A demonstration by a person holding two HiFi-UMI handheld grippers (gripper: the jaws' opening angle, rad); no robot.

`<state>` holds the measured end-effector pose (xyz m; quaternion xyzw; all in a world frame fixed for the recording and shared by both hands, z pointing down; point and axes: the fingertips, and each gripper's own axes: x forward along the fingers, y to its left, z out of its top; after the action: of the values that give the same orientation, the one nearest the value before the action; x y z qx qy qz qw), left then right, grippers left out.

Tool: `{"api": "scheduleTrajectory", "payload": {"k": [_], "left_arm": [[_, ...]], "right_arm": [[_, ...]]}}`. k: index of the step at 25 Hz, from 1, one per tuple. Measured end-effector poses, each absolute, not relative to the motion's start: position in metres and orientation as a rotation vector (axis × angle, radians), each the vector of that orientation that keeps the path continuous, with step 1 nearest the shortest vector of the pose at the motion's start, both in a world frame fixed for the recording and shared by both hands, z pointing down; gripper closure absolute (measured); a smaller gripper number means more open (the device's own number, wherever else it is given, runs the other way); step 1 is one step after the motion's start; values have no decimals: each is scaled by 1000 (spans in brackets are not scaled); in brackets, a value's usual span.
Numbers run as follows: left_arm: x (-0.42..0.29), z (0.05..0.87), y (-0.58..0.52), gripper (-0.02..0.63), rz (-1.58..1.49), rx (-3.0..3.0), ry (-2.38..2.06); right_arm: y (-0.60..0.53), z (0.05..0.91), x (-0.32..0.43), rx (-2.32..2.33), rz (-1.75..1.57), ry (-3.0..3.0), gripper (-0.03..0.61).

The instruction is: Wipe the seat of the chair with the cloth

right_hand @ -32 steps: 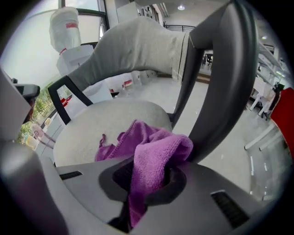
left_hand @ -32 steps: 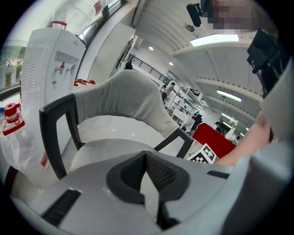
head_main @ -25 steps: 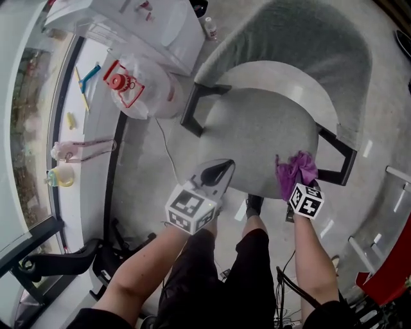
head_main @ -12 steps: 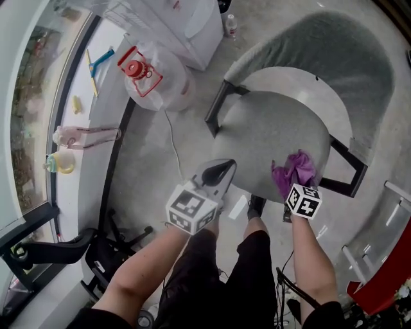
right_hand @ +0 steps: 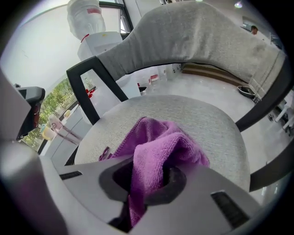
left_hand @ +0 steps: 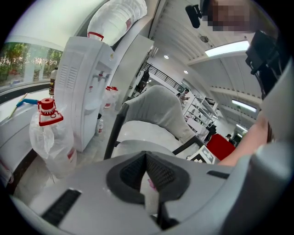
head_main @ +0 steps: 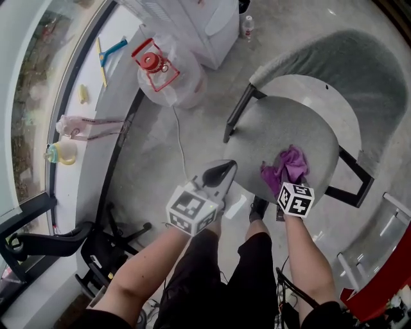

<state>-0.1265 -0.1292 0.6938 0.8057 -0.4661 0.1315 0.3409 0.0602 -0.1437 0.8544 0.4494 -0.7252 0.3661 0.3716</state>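
**Cloth and gripper.** Your right gripper is clamped on the purple cloth. In the right gripper view the cloth is bunched between the jaws of the right gripper, and its loose folds spill forward onto the chair seat. From the head view, the cloth lies on the front part of the grey seat, just ahead of the gripper and touching the upholstery.

**Left side.** Your left gripper hangs over the floor just off the seat's front-left edge. Its jaws are closed tip to tip and hold nothing, as the left gripper view shows.

**Surroundings.** The curved backrest wraps the far side of the seat. A black frame leg slants down at the seat's left. A large water jug with a red cap stands on the floor well to the left, beside a white dispenser. A thin cable runs across the floor between jug and chair. Nothing lies on the seat beyond the cloth.

**Change.** One second ago the cloth sat at the seat's front-right edge; it is now nearer the front middle. The left gripper has kept its pose.
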Motion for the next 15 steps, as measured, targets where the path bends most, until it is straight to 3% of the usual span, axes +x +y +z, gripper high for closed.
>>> {"api": "scheduleTrajectory", "payload": {"k": [15], "left_arm": [[-171,695,-126,611,301,2055,-1264]], "right_arm": [[-151,853,-51,947,884,-1980,549]]}}
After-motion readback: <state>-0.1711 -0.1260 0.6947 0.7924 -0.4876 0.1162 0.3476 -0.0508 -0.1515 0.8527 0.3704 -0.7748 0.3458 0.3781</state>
